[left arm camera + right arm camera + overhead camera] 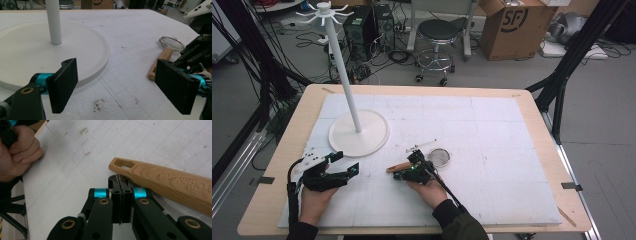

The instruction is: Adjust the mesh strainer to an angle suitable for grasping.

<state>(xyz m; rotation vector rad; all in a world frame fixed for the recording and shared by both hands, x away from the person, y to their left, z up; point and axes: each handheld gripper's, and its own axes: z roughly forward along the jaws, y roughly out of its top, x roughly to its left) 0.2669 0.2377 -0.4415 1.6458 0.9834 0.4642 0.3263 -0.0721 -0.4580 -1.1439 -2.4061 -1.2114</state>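
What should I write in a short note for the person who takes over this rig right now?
Left gripper: open, holds nothing, low over the white foam board, near the round white base of the tall hook stand.
Right gripper: jaws shut together, empty, tips beside the hole end of the light wooden handle.
The small round metal mesh strainer with that handle lies flat on the board, right of the stand.
Done: nothing hung yet.
Left, probably: grasp the handle and hang the strainer on a top hook.
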